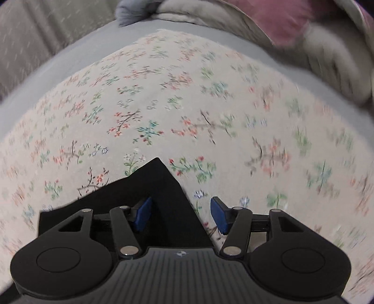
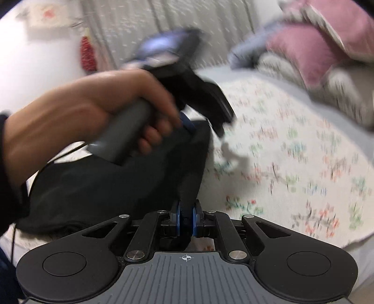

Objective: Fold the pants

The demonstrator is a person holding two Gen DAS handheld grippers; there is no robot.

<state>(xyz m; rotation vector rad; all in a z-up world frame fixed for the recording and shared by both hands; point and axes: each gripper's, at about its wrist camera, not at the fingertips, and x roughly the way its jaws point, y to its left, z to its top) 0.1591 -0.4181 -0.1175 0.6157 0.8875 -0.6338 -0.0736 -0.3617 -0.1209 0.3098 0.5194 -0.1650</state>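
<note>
The black pants (image 2: 105, 182) lie bunched on a floral cloth (image 2: 292, 145). In the left wrist view one pointed corner of the pants (image 1: 159, 187) reaches up between the fingers. My left gripper (image 1: 180, 216) stands open, its blue pads (image 1: 142, 215) well apart and not pressing the fabric. From the right wrist view, a person's hand (image 2: 93, 112) holds the left gripper (image 2: 204, 127) above the pants' far edge. My right gripper (image 2: 186, 219) is shut on a raised fold of the black pants, pinched between its blue pads.
The floral cloth (image 1: 187, 105) covers a grey sheet (image 1: 70, 56) on a bed. Pink pillows (image 2: 311, 53) and a grey blanket (image 2: 346, 93) pile up at the far right. A curtain (image 2: 163, 18) and a red hanging ornament (image 2: 87, 56) are behind. A thin cable (image 2: 35, 177) trails at left.
</note>
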